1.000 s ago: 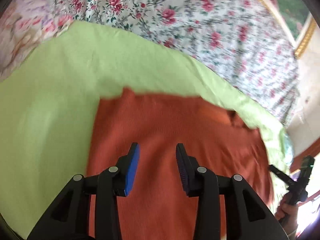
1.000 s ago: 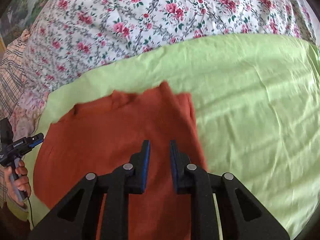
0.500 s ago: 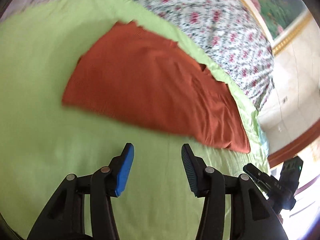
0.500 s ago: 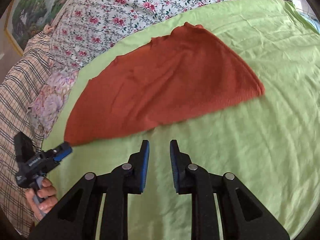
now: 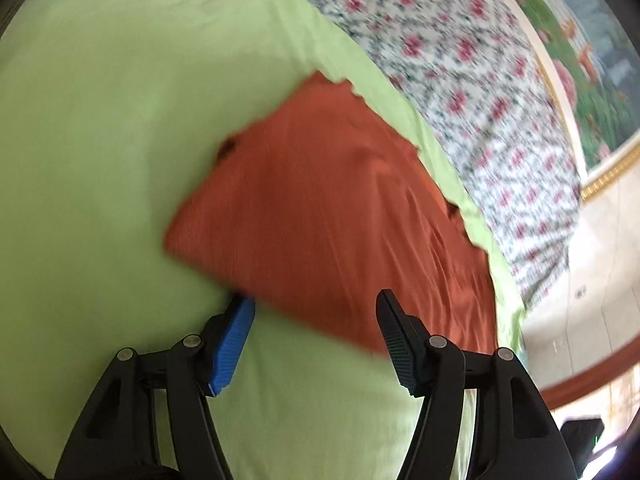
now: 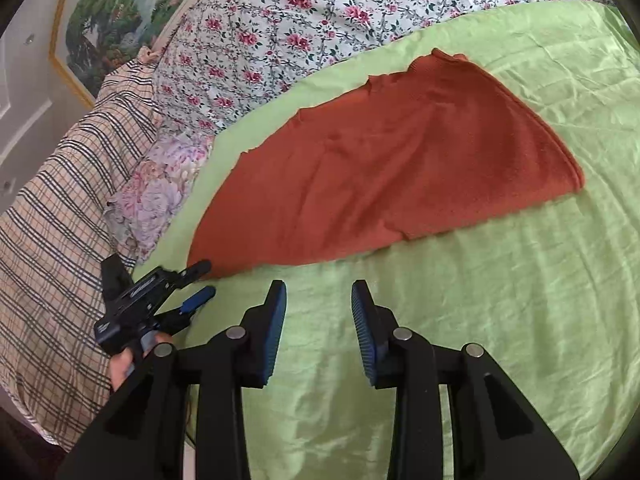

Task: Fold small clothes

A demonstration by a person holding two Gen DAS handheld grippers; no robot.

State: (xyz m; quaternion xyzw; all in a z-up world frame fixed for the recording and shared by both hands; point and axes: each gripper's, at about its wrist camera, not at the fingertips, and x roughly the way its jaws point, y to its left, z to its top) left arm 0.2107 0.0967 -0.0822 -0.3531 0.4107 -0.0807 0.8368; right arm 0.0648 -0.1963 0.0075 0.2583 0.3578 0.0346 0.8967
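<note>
A rust-orange garment (image 6: 384, 168) lies flat on the light green sheet (image 6: 500, 300); it also shows in the left wrist view (image 5: 344, 224). My left gripper (image 5: 316, 312) is open, its jaws straddling the garment's near edge, with the cloth edge over the blue left pad (image 5: 234, 338). In the right wrist view the left gripper (image 6: 200, 280) sits at the garment's near left corner. My right gripper (image 6: 318, 296) is open and empty, over bare sheet just short of the garment's near edge.
A floral quilt (image 6: 304, 20) lies behind the sheet. A plaid blanket (image 6: 52, 216) and a pastel floral pillow (image 6: 156, 188) lie at left. A framed painting (image 6: 116, 4) hangs on the wall. Floor and wall show at right in the left wrist view (image 5: 592, 288).
Both grippers pulled back off the garment to its near edge. The left gripper then moved forward onto the edge. The right gripper's jaws opened wider.
</note>
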